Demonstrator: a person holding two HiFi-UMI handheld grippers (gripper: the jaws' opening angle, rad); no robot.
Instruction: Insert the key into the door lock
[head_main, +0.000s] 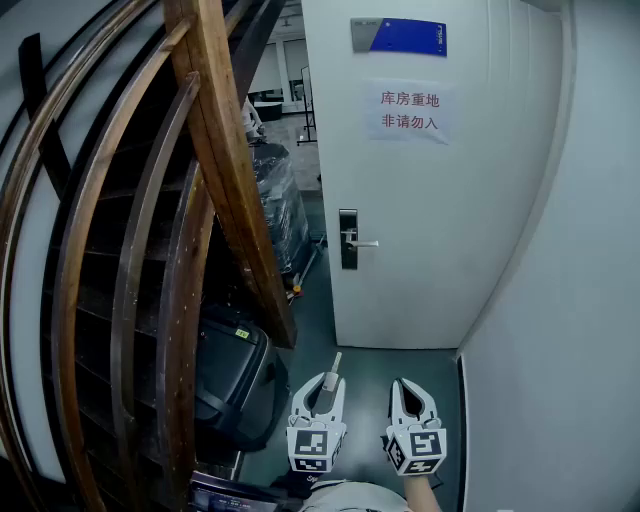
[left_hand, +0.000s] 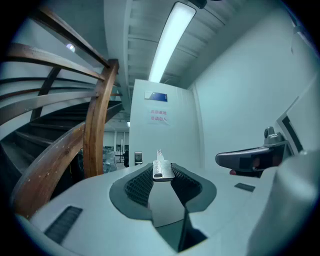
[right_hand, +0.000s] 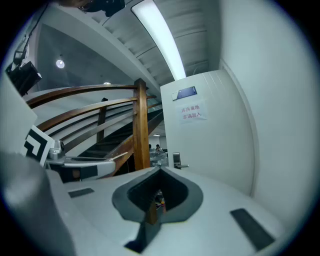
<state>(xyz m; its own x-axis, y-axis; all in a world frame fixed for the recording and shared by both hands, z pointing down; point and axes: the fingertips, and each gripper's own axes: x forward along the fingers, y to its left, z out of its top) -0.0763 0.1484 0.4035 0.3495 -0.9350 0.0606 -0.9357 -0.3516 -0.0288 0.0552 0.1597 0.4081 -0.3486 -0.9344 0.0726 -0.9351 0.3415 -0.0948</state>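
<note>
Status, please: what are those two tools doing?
Left tool grips key. Right tool shut, empty. Door lock ahead, not yet reached. Way looks open.

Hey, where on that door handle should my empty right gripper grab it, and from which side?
Probably the slim horizontal bar of the handle, near its free end, right of the black lock plate. It sticks out sideways, so bring the right gripper in head-on, one jaw above, one below.
</note>
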